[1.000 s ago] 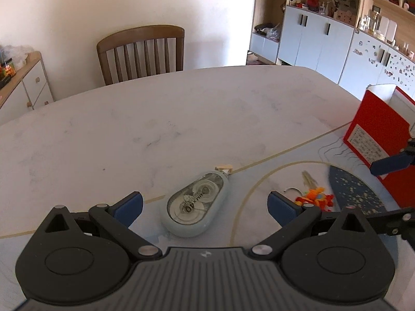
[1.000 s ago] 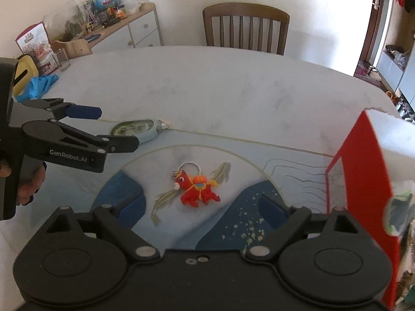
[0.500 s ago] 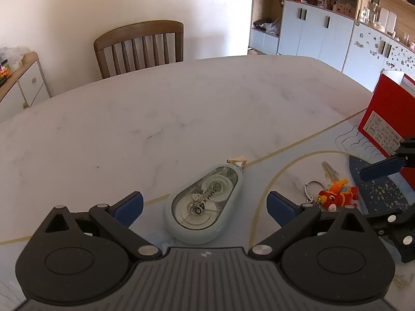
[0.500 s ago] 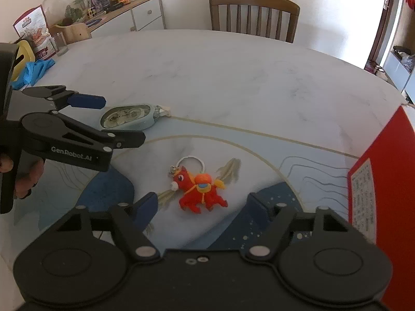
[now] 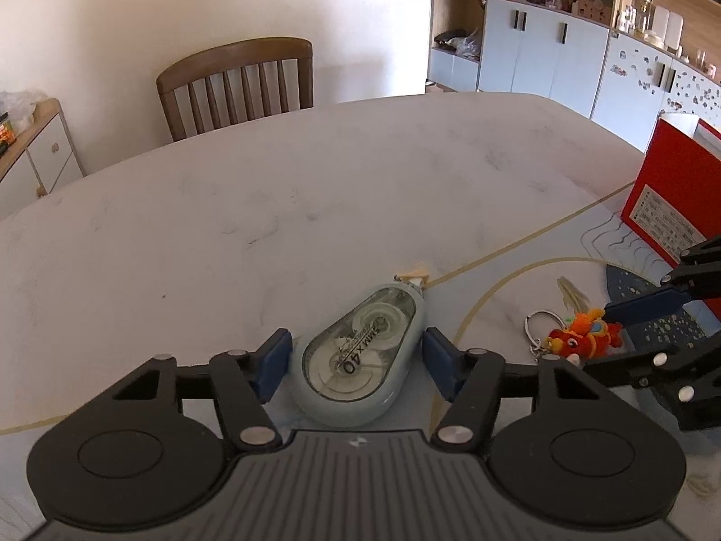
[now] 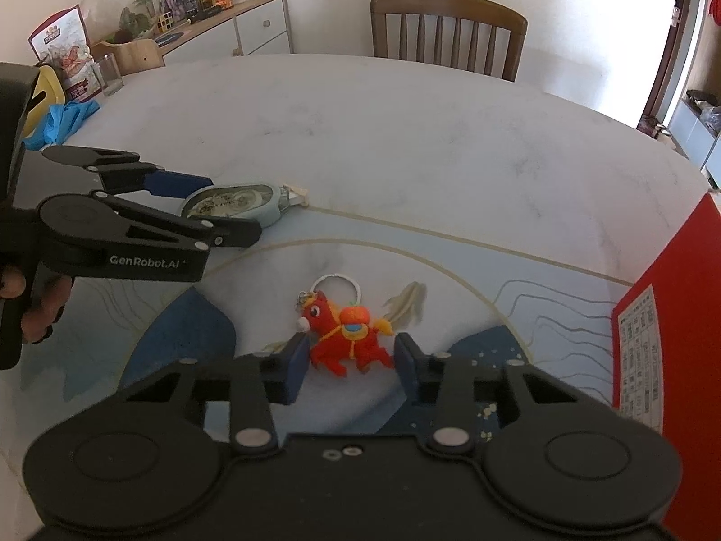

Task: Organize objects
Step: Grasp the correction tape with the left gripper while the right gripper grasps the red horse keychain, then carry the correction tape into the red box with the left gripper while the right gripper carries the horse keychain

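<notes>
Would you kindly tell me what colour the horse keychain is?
Mainly red, with orange and yellow trim; the right wrist view shows it best.

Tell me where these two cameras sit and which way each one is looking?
Left wrist view: sits on the left gripper, looking forward and down along its closing fingers at the correction tape between them; the right gripper's fingers poke in.
Right wrist view: sits on the right gripper, looking down at the red horse keychain between its closing fingers; the left gripper and a hand show.
Shared: table, wooden chair, red box, tape, keychain.
</notes>
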The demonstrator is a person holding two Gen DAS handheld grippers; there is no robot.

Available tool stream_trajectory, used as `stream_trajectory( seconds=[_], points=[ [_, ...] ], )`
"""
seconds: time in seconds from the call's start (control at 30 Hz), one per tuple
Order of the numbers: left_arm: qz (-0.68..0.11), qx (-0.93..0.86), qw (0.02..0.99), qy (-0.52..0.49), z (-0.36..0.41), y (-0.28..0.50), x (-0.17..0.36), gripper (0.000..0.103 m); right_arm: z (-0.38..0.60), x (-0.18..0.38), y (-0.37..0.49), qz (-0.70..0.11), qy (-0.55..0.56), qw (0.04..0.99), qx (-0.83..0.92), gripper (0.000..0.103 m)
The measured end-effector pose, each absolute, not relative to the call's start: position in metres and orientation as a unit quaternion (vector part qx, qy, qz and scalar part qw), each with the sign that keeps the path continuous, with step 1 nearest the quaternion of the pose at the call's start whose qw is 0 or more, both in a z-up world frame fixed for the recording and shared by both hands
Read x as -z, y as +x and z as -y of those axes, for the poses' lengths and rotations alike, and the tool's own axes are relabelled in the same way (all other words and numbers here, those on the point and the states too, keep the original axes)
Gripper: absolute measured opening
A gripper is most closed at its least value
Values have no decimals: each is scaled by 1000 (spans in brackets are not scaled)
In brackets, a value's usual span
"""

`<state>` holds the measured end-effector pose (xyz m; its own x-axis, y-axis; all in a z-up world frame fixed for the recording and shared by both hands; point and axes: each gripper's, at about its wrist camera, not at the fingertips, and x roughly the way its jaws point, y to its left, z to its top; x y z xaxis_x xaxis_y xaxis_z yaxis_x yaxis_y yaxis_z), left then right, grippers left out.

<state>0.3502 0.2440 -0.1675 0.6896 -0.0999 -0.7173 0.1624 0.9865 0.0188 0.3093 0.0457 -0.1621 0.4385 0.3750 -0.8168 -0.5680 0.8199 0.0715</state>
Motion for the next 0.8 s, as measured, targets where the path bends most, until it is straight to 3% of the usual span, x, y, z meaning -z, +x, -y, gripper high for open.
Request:
stream_trajectory(
  seconds=[0.3, 0.8],
  points=[
    [-391, 54, 918, 39, -236, 345, 163, 61, -45, 155, 306, -453, -101, 846, -262, 39],
    [-394, 35, 918, 21, -222, 305, 124, 61, -11, 96, 266, -435, -94, 857, -258, 39]
  ],
)
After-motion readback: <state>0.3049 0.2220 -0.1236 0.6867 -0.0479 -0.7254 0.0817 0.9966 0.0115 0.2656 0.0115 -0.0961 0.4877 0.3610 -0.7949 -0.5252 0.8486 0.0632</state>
